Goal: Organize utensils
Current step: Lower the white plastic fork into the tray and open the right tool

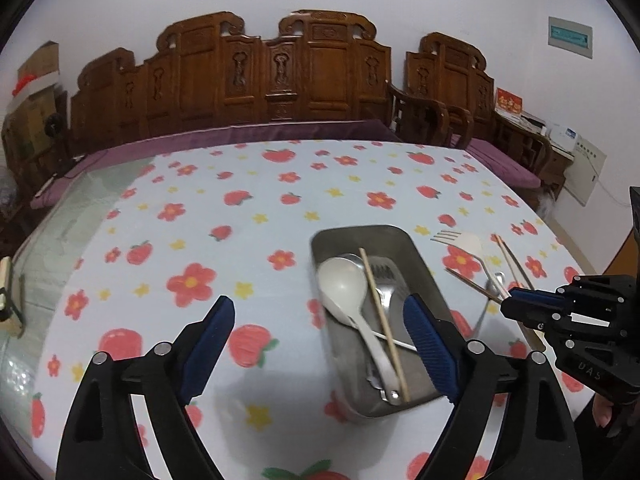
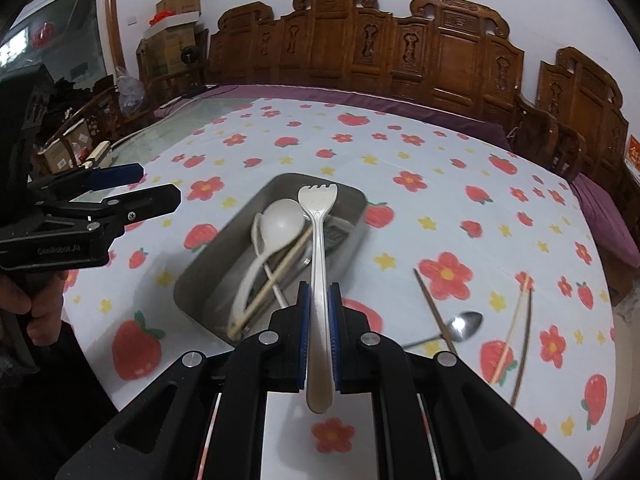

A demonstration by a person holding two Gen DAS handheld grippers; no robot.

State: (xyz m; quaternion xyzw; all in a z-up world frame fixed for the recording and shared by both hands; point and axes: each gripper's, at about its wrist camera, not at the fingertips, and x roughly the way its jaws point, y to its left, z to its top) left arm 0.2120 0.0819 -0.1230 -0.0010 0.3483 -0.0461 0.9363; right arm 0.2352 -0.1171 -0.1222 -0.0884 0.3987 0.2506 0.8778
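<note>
White fork point(image 2: 319, 280) above tray point(image 2: 200, 276) holding spoon point(image 2: 282, 218).

Metal tray point(image 2: 200, 276) sits mid-table on the tablecloth point(image 2: 440, 184), holding a spoon point(image 2: 280, 220), a chopstick point(image 2: 276, 276) and forks. Right of tray: metal spoon point(image 2: 464, 326), loose chopsticks point(image 2: 520, 336). Carved bench point(image 2: 400, 48) behind the table.

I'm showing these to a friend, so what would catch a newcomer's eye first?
The white plastic fork clamped in the right tongs, held above the metal tray. The tray, mid-table, holds a white spoon and other utensils. Around it spreads the strawberry-and-flower tablecloth.
</note>
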